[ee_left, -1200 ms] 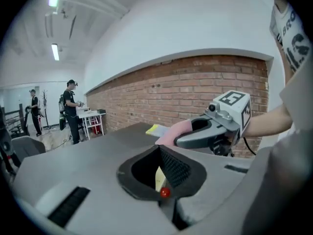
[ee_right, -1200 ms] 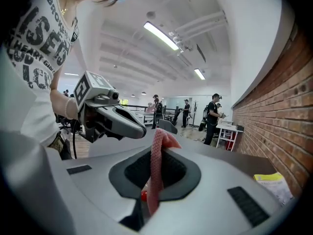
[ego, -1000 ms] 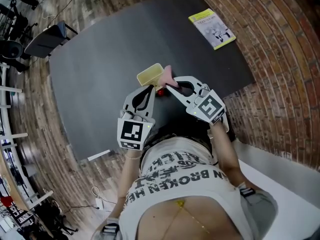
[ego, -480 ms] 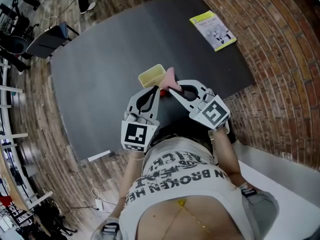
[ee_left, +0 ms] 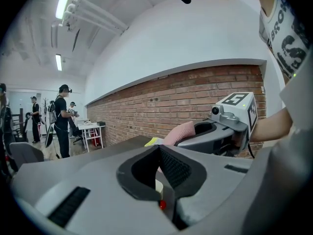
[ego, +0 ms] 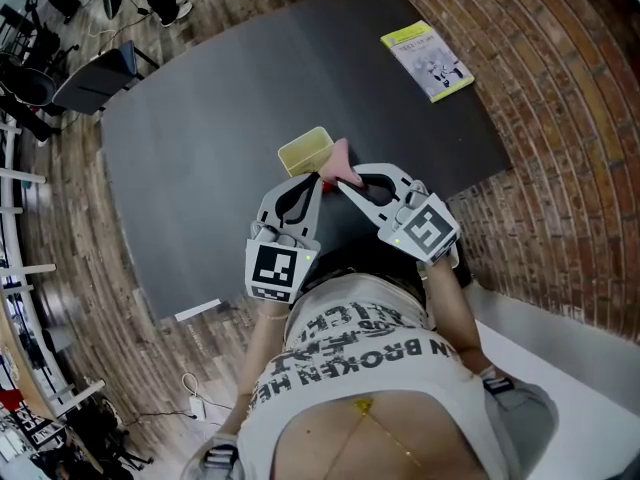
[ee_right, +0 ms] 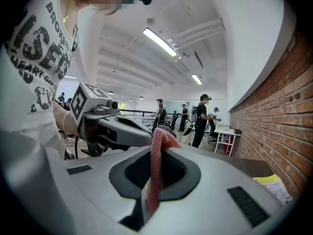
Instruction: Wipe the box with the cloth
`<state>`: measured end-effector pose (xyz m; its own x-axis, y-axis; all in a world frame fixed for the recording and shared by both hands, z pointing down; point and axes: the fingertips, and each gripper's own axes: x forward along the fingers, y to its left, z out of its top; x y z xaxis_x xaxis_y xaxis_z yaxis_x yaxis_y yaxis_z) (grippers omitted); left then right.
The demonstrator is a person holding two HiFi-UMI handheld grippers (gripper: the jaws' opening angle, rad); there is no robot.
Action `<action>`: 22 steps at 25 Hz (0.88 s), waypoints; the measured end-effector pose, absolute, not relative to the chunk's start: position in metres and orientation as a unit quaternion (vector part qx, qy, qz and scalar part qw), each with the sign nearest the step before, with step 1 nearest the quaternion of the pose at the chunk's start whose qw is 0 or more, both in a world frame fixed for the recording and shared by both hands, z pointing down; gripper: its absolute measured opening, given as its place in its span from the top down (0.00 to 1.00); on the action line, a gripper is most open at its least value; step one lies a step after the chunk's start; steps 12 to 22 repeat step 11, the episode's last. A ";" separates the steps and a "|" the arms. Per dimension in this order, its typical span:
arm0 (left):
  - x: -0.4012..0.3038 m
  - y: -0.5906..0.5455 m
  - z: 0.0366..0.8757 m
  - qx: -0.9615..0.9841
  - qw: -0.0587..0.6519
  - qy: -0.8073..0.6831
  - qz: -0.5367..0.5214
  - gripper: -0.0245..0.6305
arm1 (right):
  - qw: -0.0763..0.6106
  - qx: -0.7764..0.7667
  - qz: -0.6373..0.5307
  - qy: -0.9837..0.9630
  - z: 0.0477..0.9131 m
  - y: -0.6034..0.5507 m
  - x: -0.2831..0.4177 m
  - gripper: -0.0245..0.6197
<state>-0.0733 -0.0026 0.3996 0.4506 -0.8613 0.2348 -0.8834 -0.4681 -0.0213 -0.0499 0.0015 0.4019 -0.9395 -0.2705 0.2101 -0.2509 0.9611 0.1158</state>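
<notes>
Box (ego: 303, 152): one, pinched by closed left gripper (ego: 317, 180)
Cloth (ego: 341, 155): one, clamped in right gripper (ego: 338, 180)
Booklet (ego: 427, 60): one, far right
Desk (ego: 200, 138): dark
Wall (ego: 570, 118): brick

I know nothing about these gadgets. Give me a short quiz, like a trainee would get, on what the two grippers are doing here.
1. What does the right gripper pinch? A) a pink knitted cloth B) a pen C) nothing
2. True or false: the left gripper is shut on a wall of the pale yellow plastic box.
3. Fill in: the yellow-green printed booklet lies on the dark ____, apart from the box.

Key: 1 A, the pink knitted cloth; 2 true; 3 table.
</notes>
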 end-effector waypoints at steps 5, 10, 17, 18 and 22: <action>-0.073 -0.002 0.408 0.850 0.061 -0.510 0.116 0.95 | 0.116 0.122 -0.037 -0.985 0.405 0.004 -0.052 0.94; -0.073 -0.001 0.411 0.850 0.059 -0.509 0.123 0.95 | 0.115 0.118 -0.036 -0.986 0.405 0.004 -0.055 0.94; -0.073 -0.001 0.411 0.850 0.058 -0.509 0.126 0.95 | 0.114 0.118 -0.036 -0.986 0.405 0.004 -0.055 0.94; -0.073 -0.001 0.411 0.850 0.058 -0.509 0.126 0.95 | 0.114 0.118 -0.036 -0.986 0.405 0.004 -0.055 0.94; -0.073 -0.001 0.411 0.850 0.058 -0.509 0.126 0.95 | 0.114 0.118 -0.036 -0.986 0.405 0.004 -0.055 0.94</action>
